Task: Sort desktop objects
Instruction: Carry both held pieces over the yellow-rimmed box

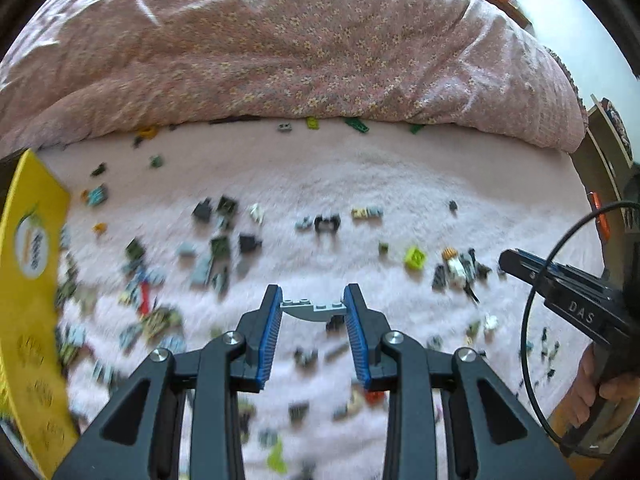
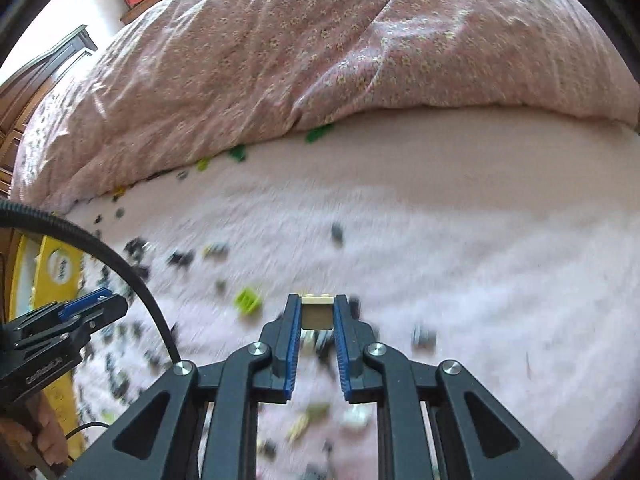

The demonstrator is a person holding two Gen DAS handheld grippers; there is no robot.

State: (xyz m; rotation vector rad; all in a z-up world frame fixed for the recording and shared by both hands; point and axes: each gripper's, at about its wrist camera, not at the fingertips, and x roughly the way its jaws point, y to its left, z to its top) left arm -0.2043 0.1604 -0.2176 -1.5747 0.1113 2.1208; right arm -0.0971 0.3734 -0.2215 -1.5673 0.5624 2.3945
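I am mid-carry: my left gripper [image 1: 313,307] clamps a grey arched brick [image 1: 314,309] at centre frame, my right gripper [image 2: 317,312] pinches a tan brick [image 2: 317,313]. Next, I judge, each goes to its pile, perhaps the yellow box [image 1: 30,280] at left.

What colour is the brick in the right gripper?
Tan brick, clearest in the right wrist view.

A pink flowered quilt [image 1: 280,40] lies bunched on the fluffy pale blanket [image 1: 400,184]; dark wooden drawers [image 2: 24,92] stand beyond, daylit.
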